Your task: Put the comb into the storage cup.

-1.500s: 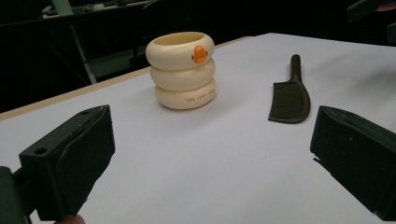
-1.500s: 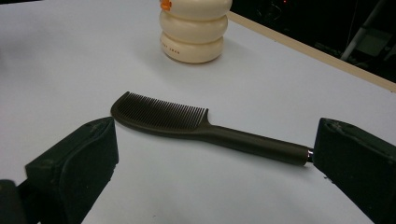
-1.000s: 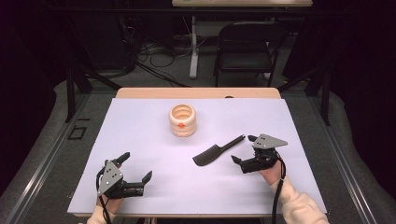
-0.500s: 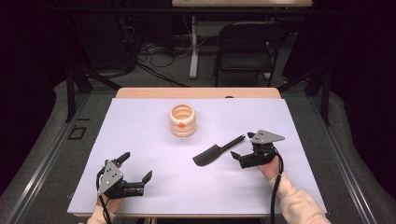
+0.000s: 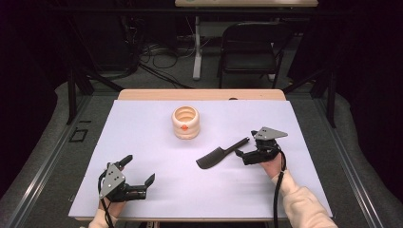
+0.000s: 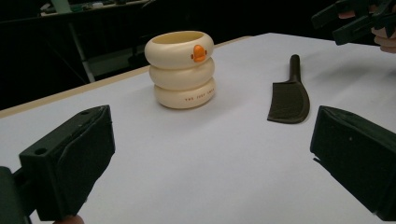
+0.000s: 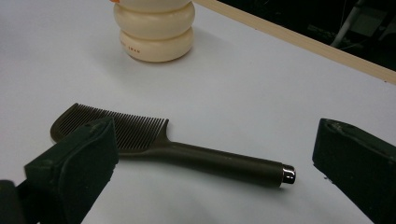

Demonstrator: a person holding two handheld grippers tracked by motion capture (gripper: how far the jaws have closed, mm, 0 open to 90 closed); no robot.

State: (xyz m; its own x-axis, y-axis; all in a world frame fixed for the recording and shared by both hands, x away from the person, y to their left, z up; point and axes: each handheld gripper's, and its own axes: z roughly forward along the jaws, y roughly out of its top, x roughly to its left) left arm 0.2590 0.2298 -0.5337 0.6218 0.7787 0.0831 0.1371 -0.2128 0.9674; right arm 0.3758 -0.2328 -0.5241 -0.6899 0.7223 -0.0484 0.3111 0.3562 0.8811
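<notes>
A black comb [image 5: 219, 155] lies flat on the white table, its handle pointing to the far right. My right gripper [image 5: 241, 156] is open right at the handle's end. In the right gripper view the comb [image 7: 154, 142] lies across between the two spread jaws of the right gripper [image 7: 215, 140], untouched. A cream ringed cup [image 5: 185, 122] with an orange mark stands upright beyond the comb. My left gripper [image 5: 139, 170] rests open near the front left, holding nothing. The left gripper view has the cup [image 6: 182, 70], the comb [image 6: 289, 95] and the right gripper [image 6: 355, 18] far off.
The white sheet [image 5: 142, 123] covers the table, and a wooden strip [image 5: 199, 94] runs along its far edge. A folding chair [image 5: 247, 47] and cables on the floor lie beyond the table. Bare white surface lies between the two grippers.
My right gripper has crept forward and a little left, closing in on the comb's handle end. The left gripper, the comb and the cup have stayed put.
</notes>
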